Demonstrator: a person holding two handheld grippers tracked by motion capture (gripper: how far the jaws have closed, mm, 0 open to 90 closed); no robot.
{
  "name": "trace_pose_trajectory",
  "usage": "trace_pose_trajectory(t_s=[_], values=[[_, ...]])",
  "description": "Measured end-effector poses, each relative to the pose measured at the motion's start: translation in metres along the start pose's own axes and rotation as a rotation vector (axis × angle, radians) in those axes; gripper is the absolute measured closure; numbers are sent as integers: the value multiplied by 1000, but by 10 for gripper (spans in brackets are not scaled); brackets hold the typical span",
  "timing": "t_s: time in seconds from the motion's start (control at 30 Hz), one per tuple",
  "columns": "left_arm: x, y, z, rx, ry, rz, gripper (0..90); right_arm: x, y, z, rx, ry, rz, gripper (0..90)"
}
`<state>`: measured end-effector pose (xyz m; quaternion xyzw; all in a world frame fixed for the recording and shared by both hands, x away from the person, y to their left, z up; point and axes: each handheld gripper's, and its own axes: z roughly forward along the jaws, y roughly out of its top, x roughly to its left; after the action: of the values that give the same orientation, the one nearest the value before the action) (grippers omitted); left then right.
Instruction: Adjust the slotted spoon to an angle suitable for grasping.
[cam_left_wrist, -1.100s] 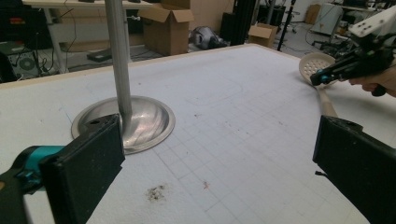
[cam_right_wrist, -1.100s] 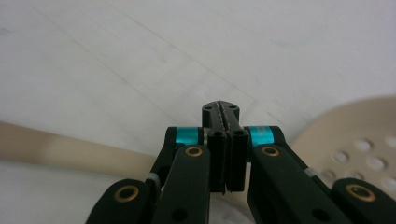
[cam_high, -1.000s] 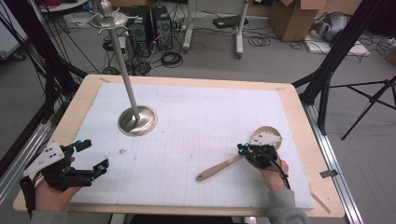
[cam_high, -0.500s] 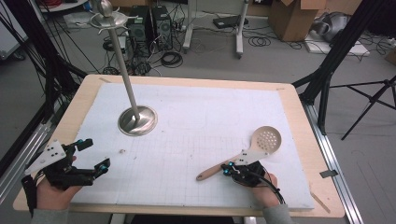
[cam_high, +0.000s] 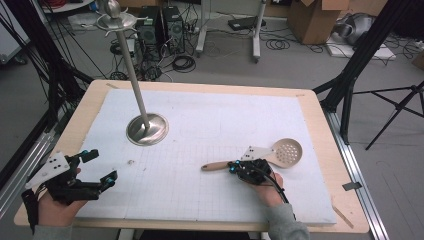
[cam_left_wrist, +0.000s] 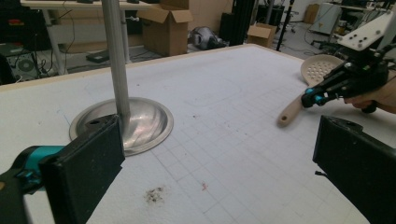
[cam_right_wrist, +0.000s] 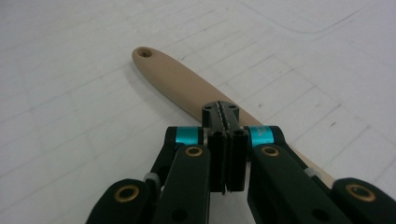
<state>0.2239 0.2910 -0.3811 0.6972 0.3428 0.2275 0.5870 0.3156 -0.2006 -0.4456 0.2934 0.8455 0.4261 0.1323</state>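
Observation:
A slotted spoon (cam_high: 286, 152) with a pale wooden handle (cam_right_wrist: 173, 81) lies flat on the white mat at the right. My right gripper (cam_high: 232, 167) is shut, its jaws pressed together with nothing between them. Its tips (cam_right_wrist: 224, 112) sit just over the middle of the handle, pointing toward the handle's hole end. A steel stand (cam_high: 146, 129) with a tall pole and hooks on top rises at the left centre. Near the front left corner, my left gripper (cam_high: 102, 165) is held open and empty, its wide jaws (cam_left_wrist: 219, 163) facing the stand base (cam_left_wrist: 140, 121) and the spoon (cam_left_wrist: 322, 67).
The white gridded mat (cam_high: 215, 120) covers a wooden table (cam_high: 320, 130). A small dark speck (cam_high: 131, 162) lies on the mat near the left gripper. Tripod legs, cables and cardboard boxes stand on the floor beyond the table.
My right gripper has moved left and slightly down, from beside the spoon's bowl to over the middle of its handle. The left gripper and the spoon have stayed in place.

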Motion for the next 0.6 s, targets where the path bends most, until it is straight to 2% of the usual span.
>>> trace_pose_trajectory(t_s=[0.37,0.6], values=[[-1,-1,-6,-6,5,-1,25,-20,21,29,46,-83,3,900],[-1,-1,-7,-8,8,-6,25,-31,29,39,56,-121,18,900]])
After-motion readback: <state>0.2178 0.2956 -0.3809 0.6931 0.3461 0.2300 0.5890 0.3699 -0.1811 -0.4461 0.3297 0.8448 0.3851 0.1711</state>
